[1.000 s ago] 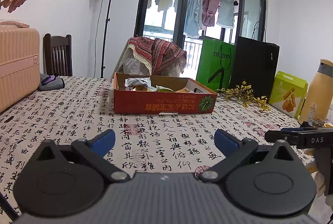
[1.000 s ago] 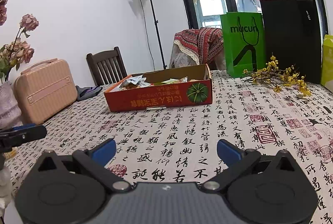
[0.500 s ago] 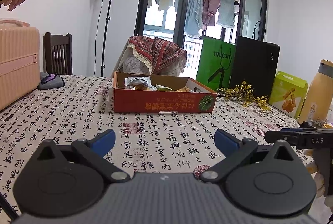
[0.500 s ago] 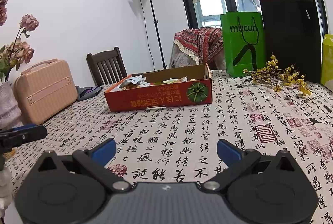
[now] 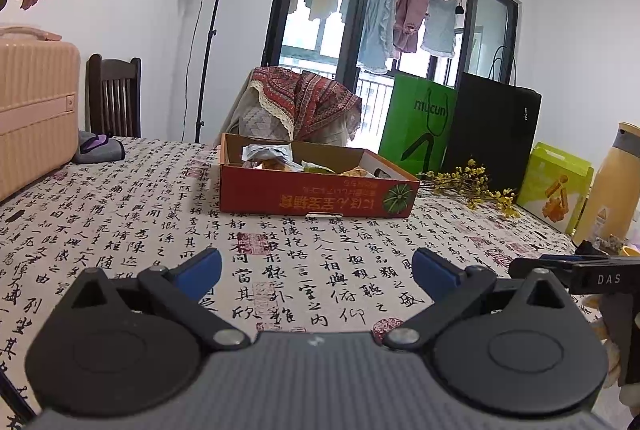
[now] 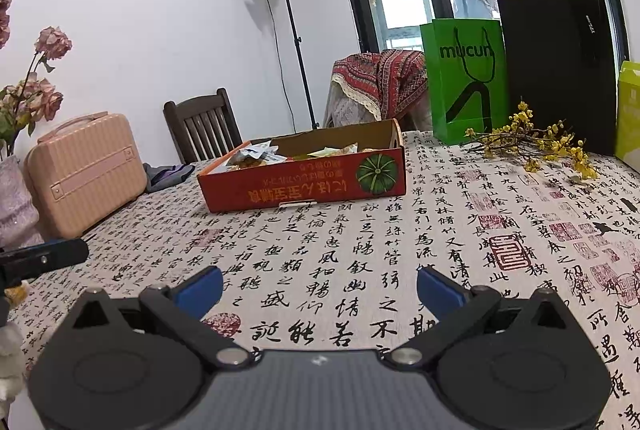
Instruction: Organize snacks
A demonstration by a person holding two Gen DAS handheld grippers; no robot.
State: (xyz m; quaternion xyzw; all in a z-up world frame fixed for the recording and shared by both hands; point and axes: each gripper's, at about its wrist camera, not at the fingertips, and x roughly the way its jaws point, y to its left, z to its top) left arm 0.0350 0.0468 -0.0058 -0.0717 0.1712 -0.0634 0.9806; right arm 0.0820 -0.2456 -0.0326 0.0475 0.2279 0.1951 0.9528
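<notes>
A shallow red cardboard box sits mid-table with several wrapped snacks inside it. My left gripper hovers open over the tablecloth well short of the box, nothing between its blue pads. My right gripper is likewise open and empty, nearer the table's front. Each gripper's tip shows at the edge of the other's view: the right one and the left one.
A pink case and folded cloth lie at the left. Green bag, black bag, yellow flower sprig, yellow-green carton and tan bottle stand at the back right. A calligraphy-print cloth covers the table.
The left wrist view has drifted slightly, with the pink case sliding a little leftward. Both grippers stay open and the box has not moved.
</notes>
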